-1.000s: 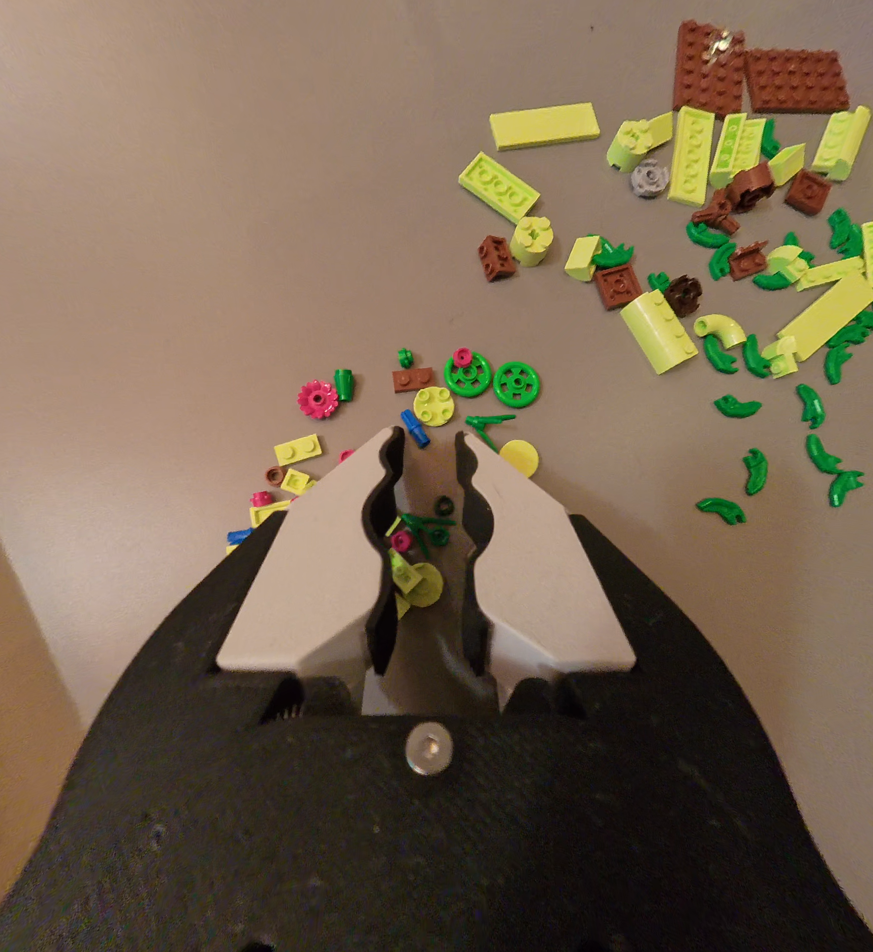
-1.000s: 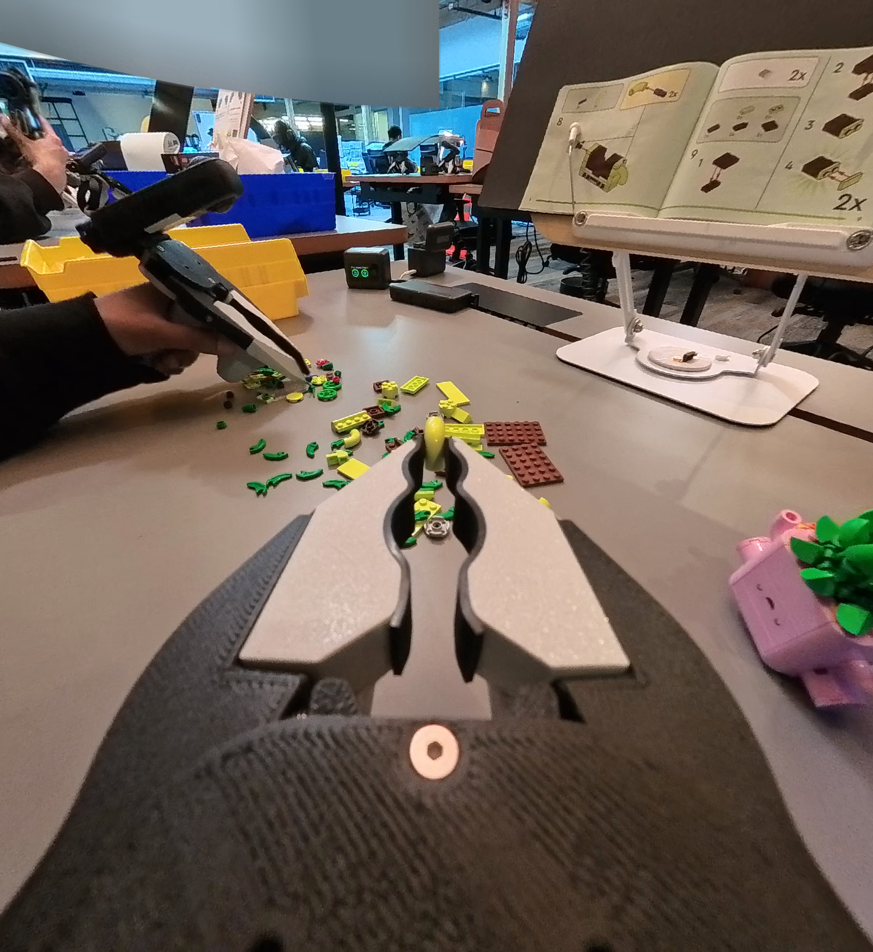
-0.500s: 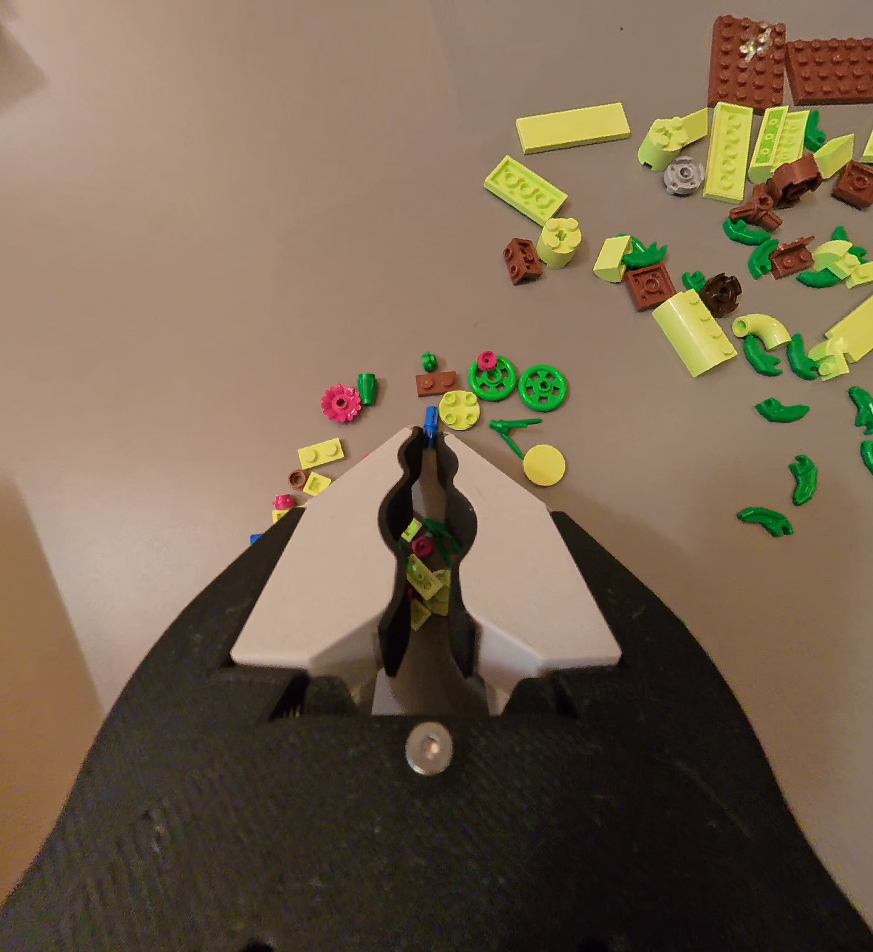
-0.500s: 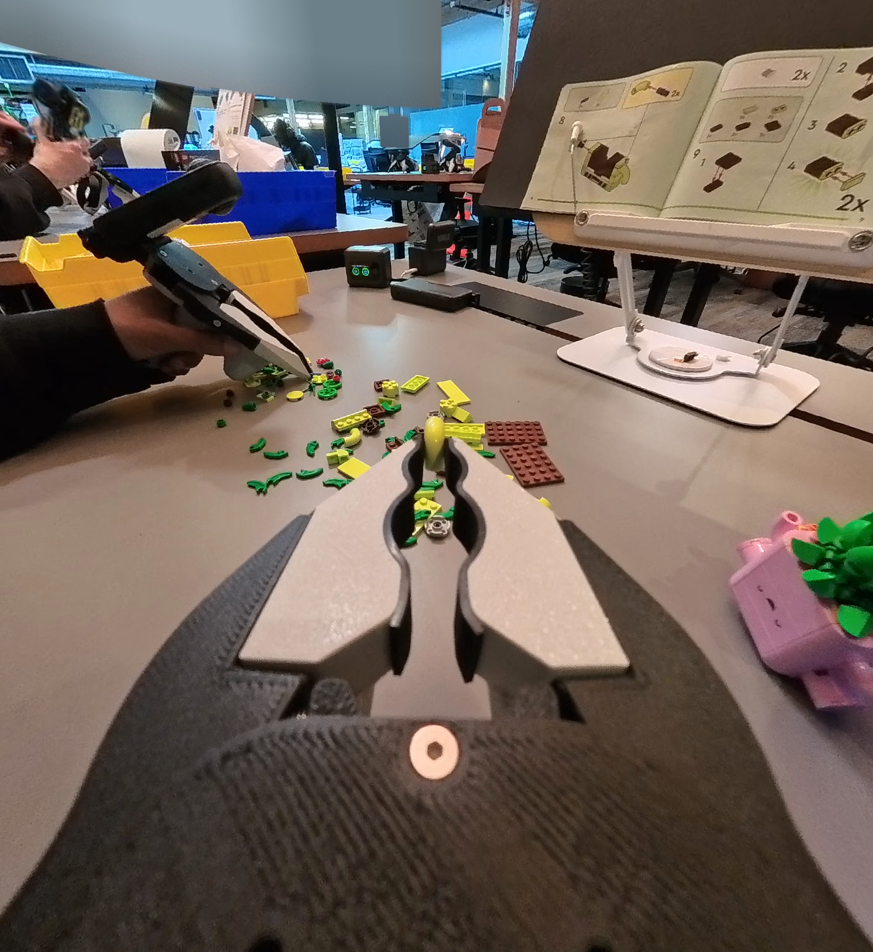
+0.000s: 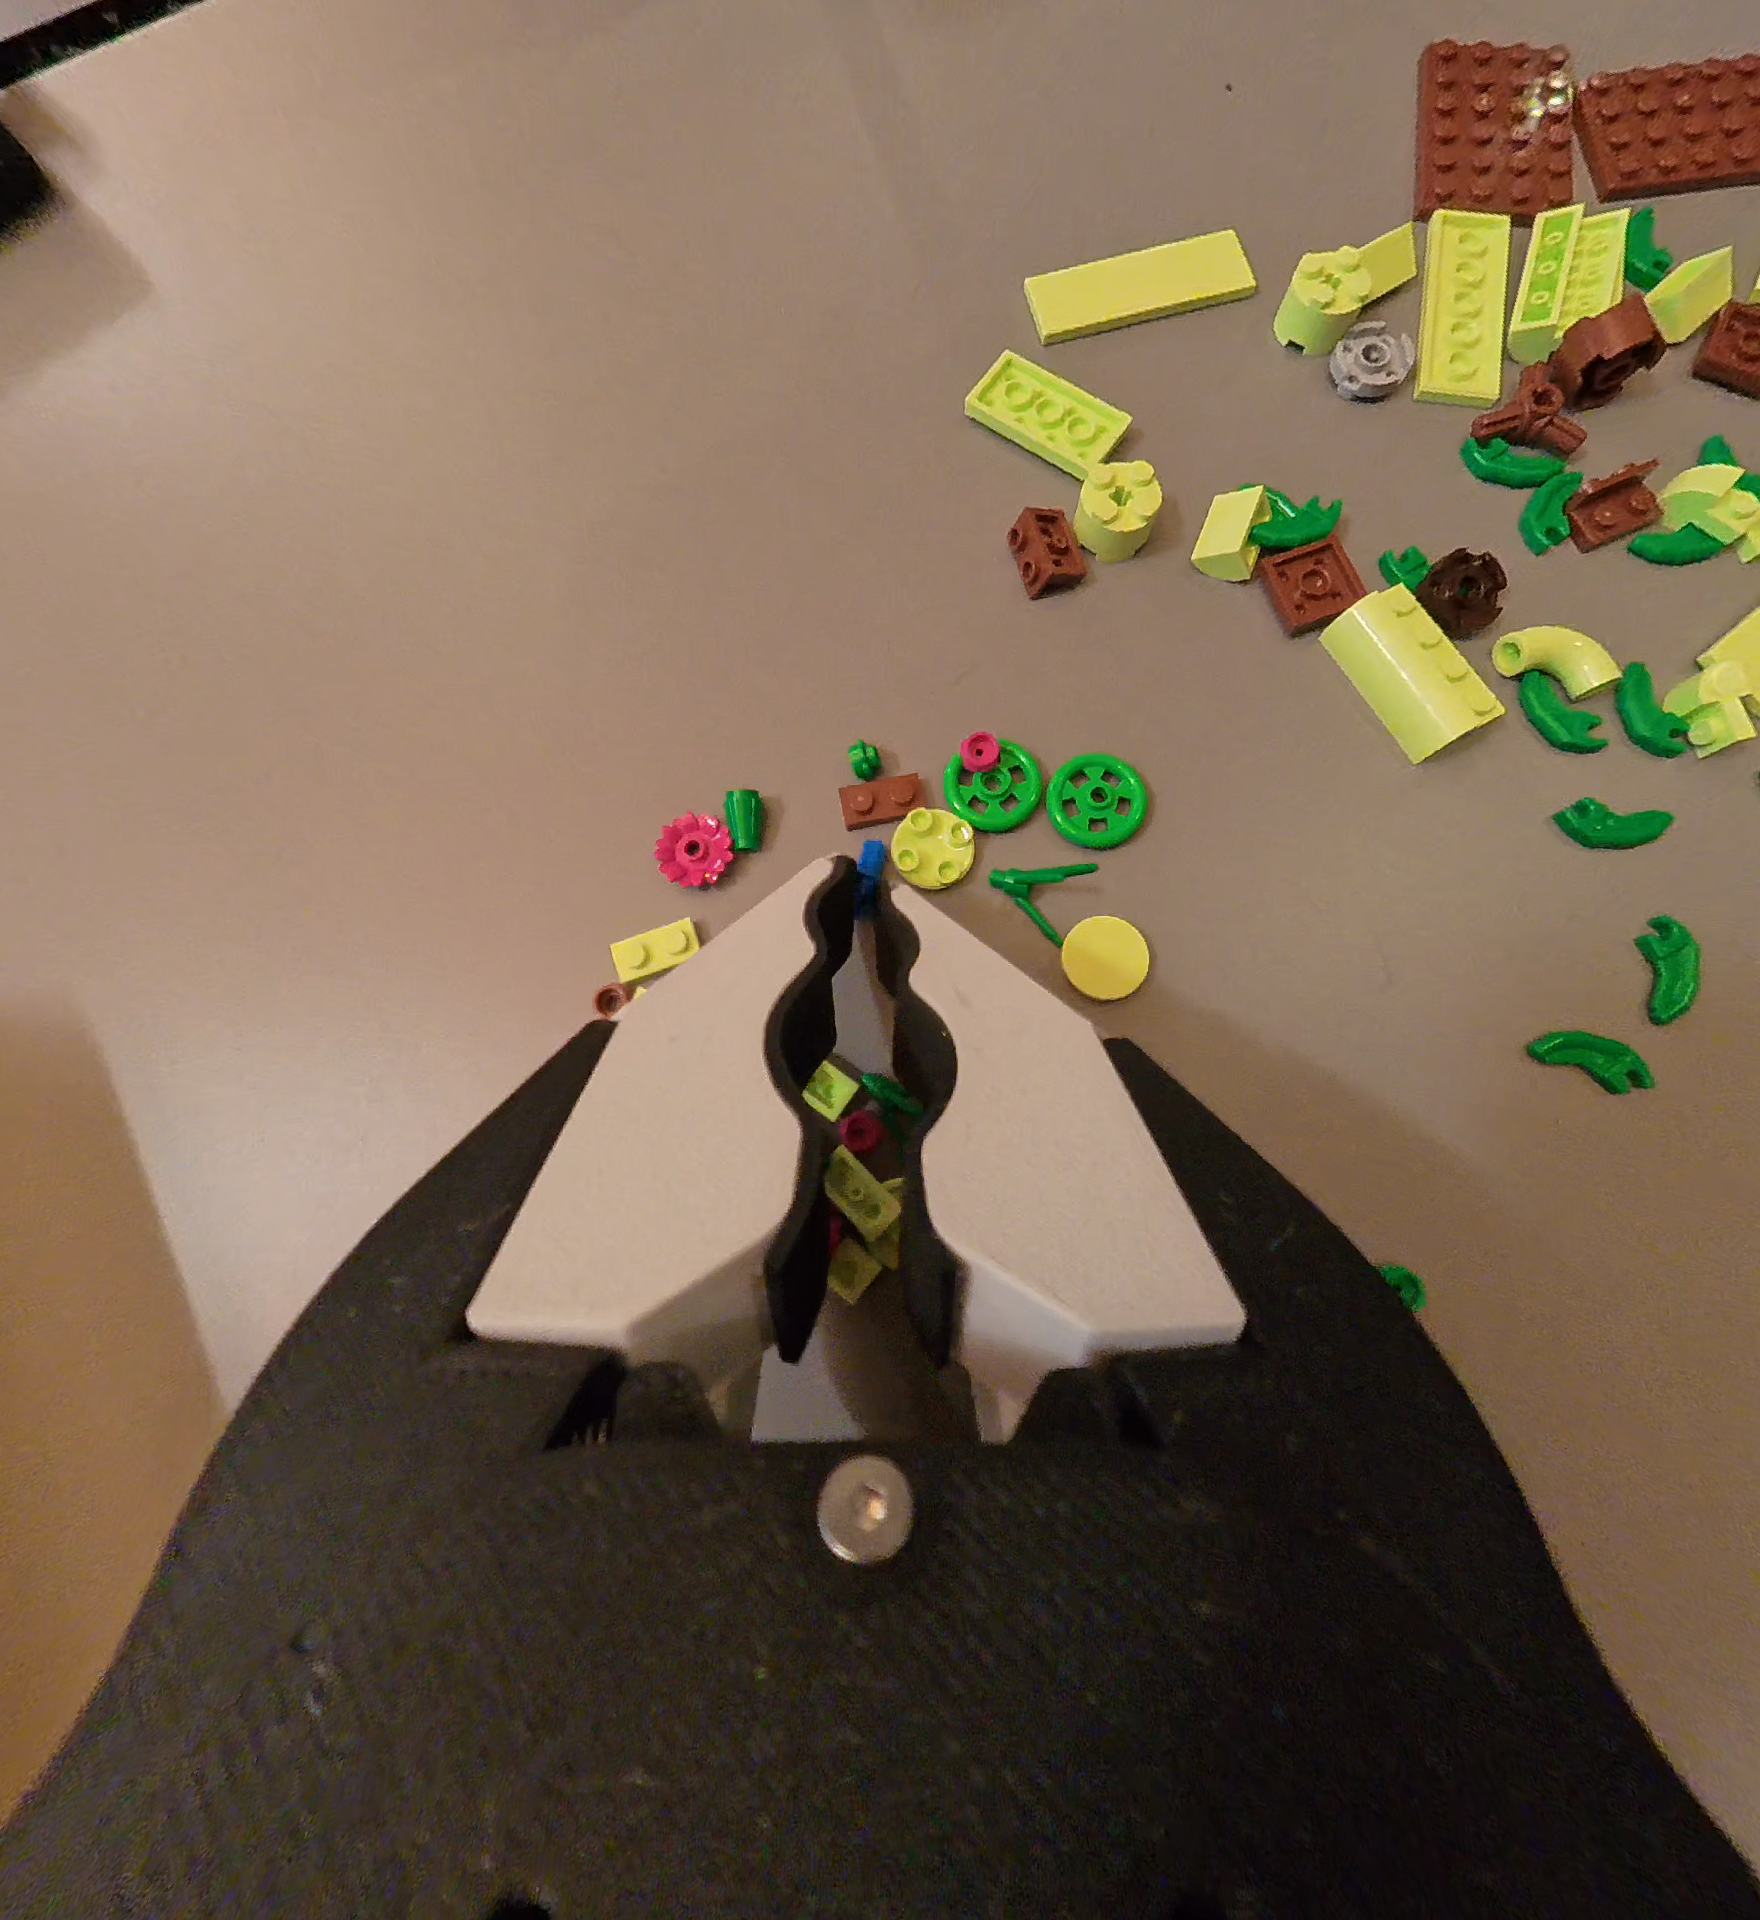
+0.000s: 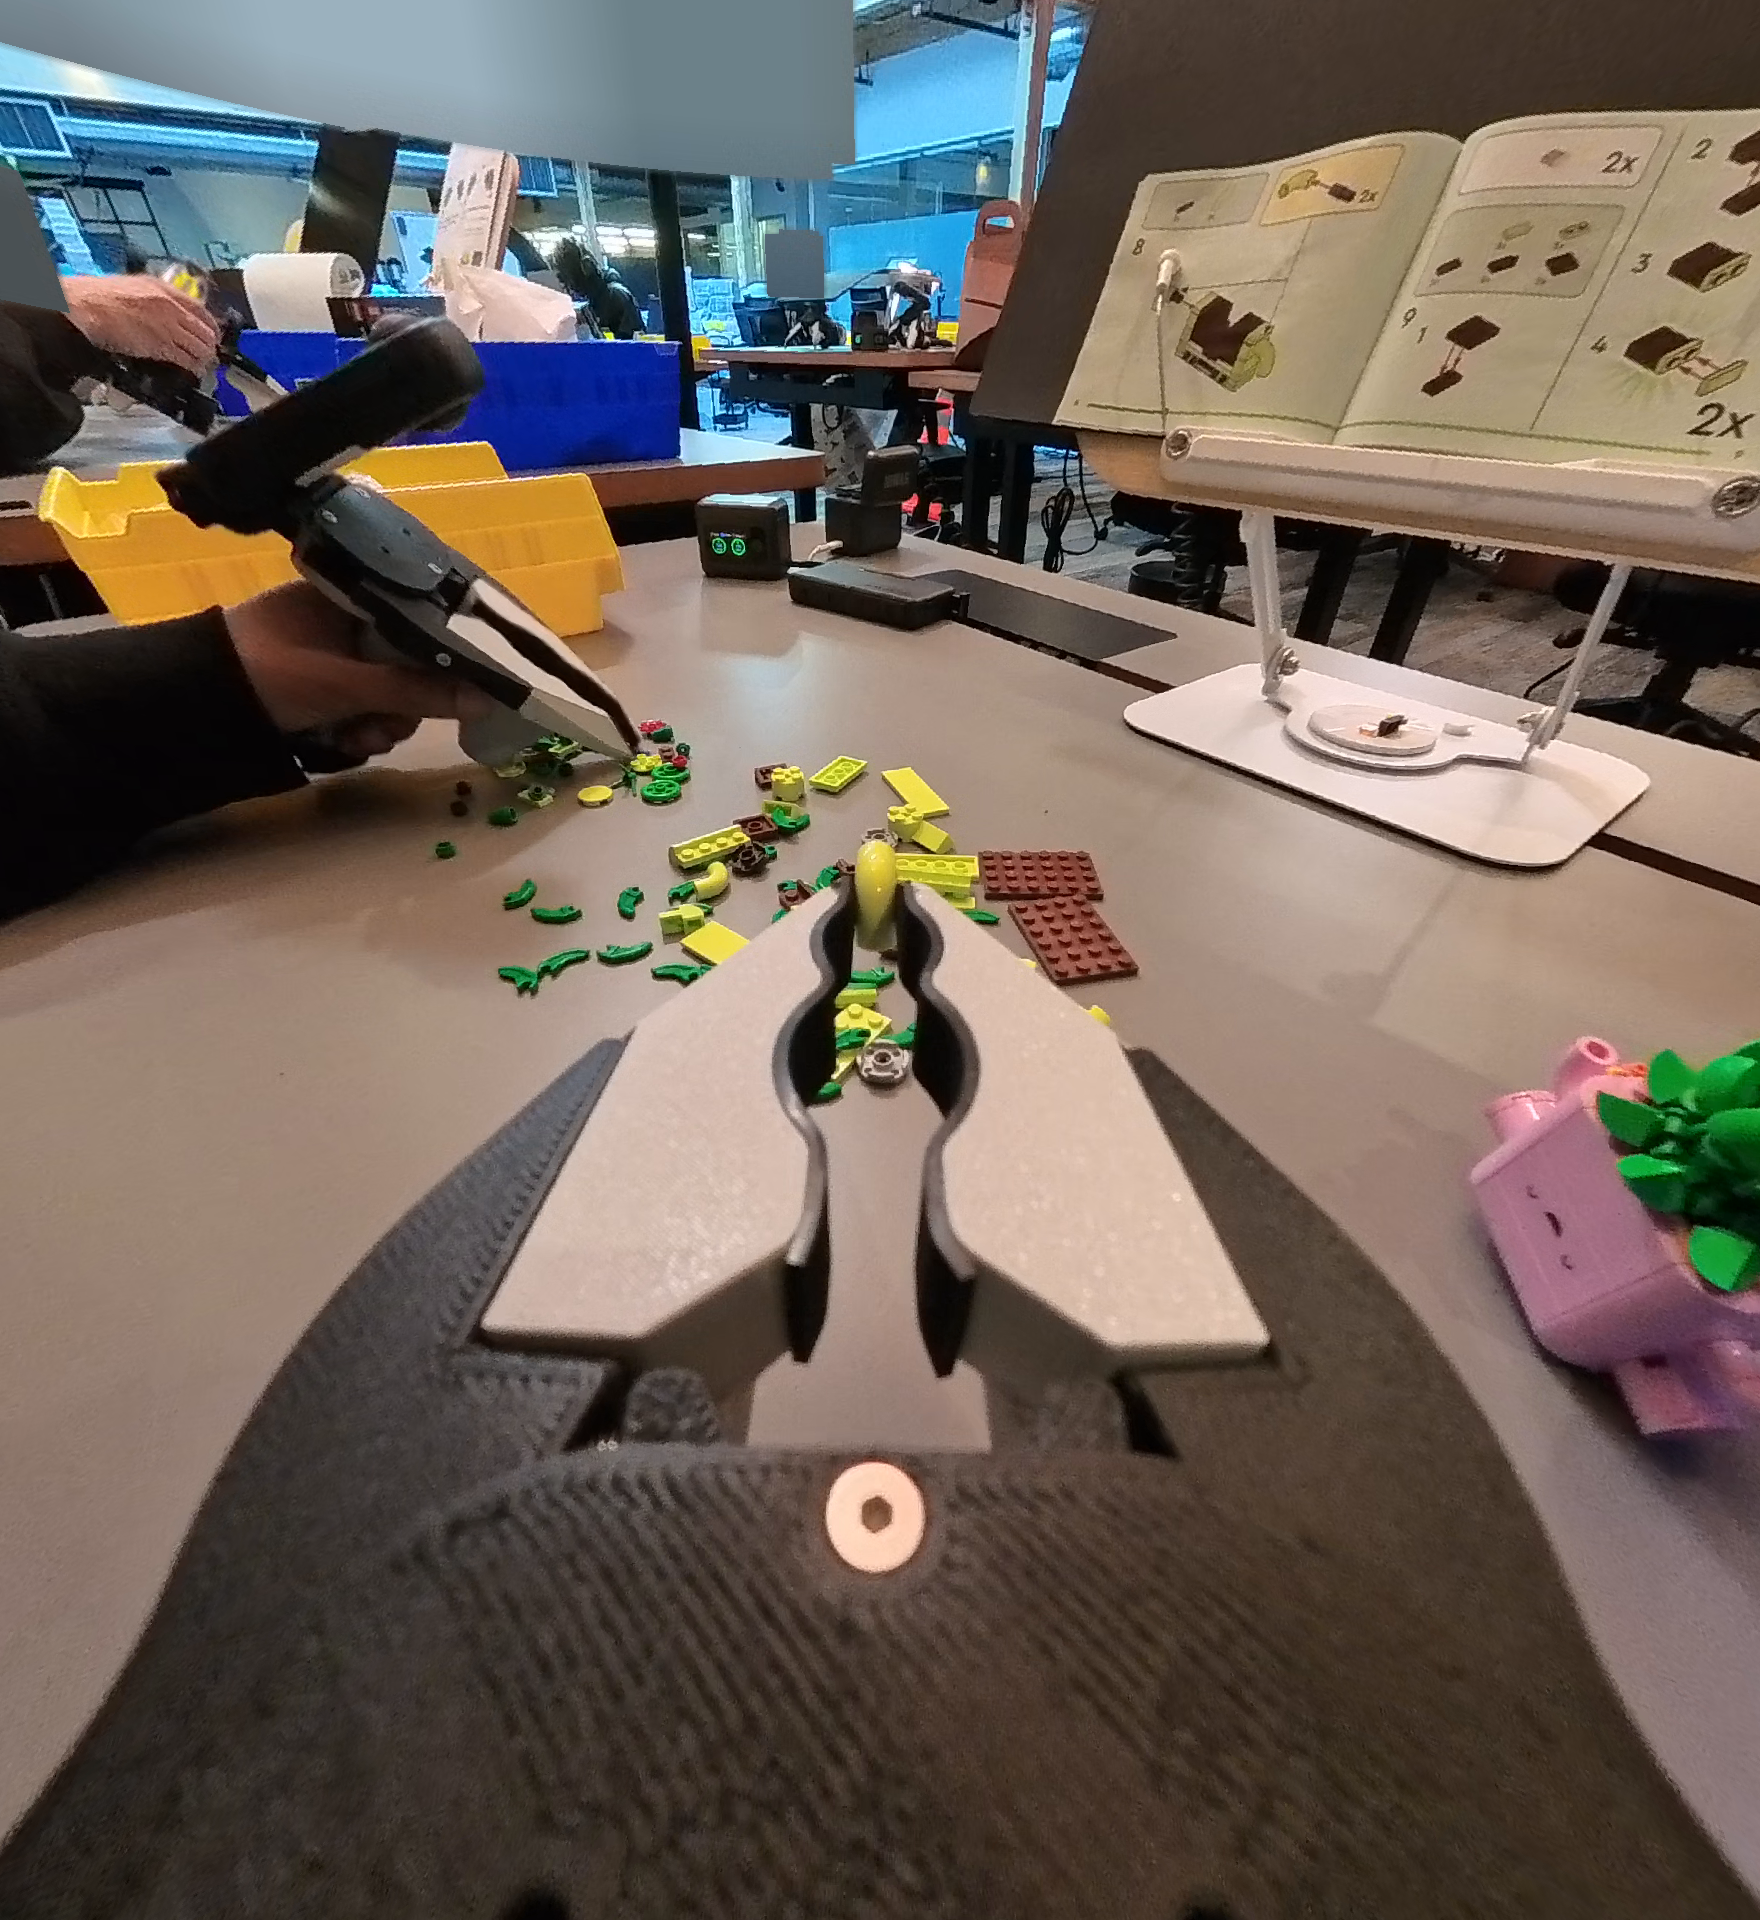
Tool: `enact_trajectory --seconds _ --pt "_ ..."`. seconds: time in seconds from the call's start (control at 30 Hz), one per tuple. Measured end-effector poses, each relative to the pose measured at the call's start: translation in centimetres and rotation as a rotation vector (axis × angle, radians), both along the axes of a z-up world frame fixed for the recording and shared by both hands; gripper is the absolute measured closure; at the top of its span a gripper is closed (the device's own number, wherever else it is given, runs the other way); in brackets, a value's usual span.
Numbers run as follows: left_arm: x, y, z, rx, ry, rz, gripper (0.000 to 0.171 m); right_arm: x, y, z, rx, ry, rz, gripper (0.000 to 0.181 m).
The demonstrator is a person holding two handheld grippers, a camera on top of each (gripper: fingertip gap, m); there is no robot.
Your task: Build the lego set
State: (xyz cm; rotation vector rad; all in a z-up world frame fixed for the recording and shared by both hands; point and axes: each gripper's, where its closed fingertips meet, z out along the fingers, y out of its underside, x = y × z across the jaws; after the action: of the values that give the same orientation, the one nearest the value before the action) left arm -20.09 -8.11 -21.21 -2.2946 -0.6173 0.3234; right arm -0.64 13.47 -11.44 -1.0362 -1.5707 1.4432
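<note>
My left gripper [image 5: 868,891] is shut on a small blue pin [image 5: 869,869], pinched at its tips just above the grey table. Around it lie a pink flower piece [image 5: 691,849], two green wheels [image 5: 1044,790], a lime round plate [image 5: 932,848] and a yellow round tile [image 5: 1104,958]. My right gripper [image 6: 874,902] is shut on a lime curved piece [image 6: 874,889] and holds it above the scattered pieces. Two brown plates [image 6: 1055,902] lie just beyond it. The left gripper also shows in the right wrist view [image 6: 632,740], tips down at the small pieces.
Lime bricks, brown pieces and green leaves spread at the upper right [image 5: 1478,468]. An open instruction booklet [image 6: 1458,291] stands on a white stand [image 6: 1395,769] at the back right. A pink built model with green leaves [image 6: 1665,1216] sits at right. Yellow bins [image 6: 502,540] stand behind. Between my left fingertips and the yellow round tile [image 5: 1104,958] there is roughly 4 cm. The right camera catches it too, in the right wrist view [image 6: 595,795].
My left gripper closed from open onto the blue pin and has lifted it slightly. My right gripper has stayed put with the lime piece.
</note>
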Motion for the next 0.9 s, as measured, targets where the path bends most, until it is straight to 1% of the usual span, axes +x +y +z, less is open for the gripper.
enact_trajectory --seconds 0.07,0.23,0.3,0.4,0.47,0.53,0.6,0.67,0.77,0.83,0.9 --pt "-0.1 -0.1 0.5 0.001 0.025 0.003 0.171 0.0 0.0 0.0 -0.001 -0.001 0.001 0.176" --pt "0.6 0.8 3.0 0.072 0.097 -0.044 0.171 0.1 -0.2 0.0 0.007 0.002 0.006 0.176" --pt "0.7 0.8 3.0 0.055 0.109 -0.053 0.171 0.1 -0.3 0.0 0.007 0.004 0.01 0.176" --pt "0.5 0.4 2.3 0.022 0.123 -0.06 0.171 0.1 -0.4 0.0 0.013 0.005 0.01 0.176" --pt "0.0 0.1 2.0 0.003 0.114 -0.071 0.165 0.1 -0.4 0.0 0.014 0.003 0.01 0.176" --pt "0.2 0.3 2.3 0.018 0.069 -0.14 0.162 0.0 -0.3 -0.1 0.009 0.0 0.008 0.176" --pt "0.8 0.9 2.7 0.033 -0.012 -0.248 0.161 0.0 -0.2 0.0 0.004 0.003 0.007 0.176" --pt "0.9 0.9 2.8 -0.032 -0.06 -0.342 0.157 0.1 -0.2 0.1 -0.001 0.01 0.008 0.177" --pt "0.5 0.7 2.1 -0.189 -0.079 -0.486 0.157 0.1 -0.2 0.2 -0.004 0.016 0.012 0.176" --pt "0.2 0.5 1.6 -0.309 -0.058 -0.574 0.157 0.1 -0.3 0.2 0.002 0.015 0.017 0.176" --pt "-0.3 0.5 1.1 -0.424 0.0 -0.665 0.157 0.1 -0.5 0.1 0.016 0.012 0.021 0.176"
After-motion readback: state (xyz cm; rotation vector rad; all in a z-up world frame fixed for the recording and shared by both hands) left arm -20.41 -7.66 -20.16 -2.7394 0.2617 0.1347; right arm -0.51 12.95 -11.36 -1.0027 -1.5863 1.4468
